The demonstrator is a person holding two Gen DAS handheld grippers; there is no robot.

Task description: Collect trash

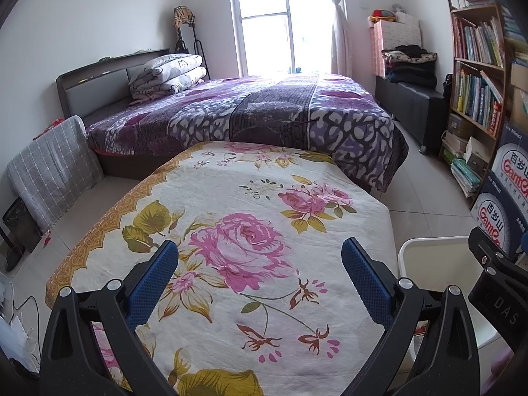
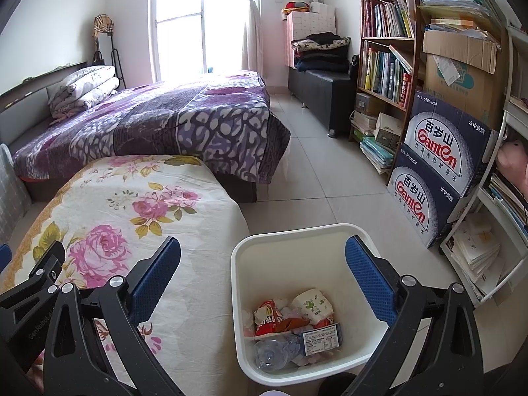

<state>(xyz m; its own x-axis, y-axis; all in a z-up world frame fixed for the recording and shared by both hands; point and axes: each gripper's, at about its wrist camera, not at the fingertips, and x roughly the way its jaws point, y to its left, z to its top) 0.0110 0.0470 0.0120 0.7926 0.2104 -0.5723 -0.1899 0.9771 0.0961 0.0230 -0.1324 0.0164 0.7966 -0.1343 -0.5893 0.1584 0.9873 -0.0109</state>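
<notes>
A white trash bin (image 2: 290, 241) stands on the floor beside the table, directly below my right gripper (image 2: 264, 257). Inside it lie trash wrappers (image 2: 283, 316), a crushed clear bottle (image 2: 277, 349) and a labelled packet (image 2: 321, 338). The right gripper is open and holds nothing. My left gripper (image 1: 260, 260) hovers open over the floral tablecloth (image 1: 231, 231), also holding nothing. In the left wrist view the bin's rim (image 1: 429, 242) shows at the right, partly hidden by the other gripper's body (image 1: 495, 274). No loose trash shows on the cloth.
A bed with a purple blanket (image 1: 264, 109) lies beyond the table. A bookshelf (image 2: 386, 49) and stacked water cartons (image 2: 435, 171) line the right wall, with tiled floor (image 2: 316, 165) between them and the bed. A black bench (image 2: 320, 89) stands near the window.
</notes>
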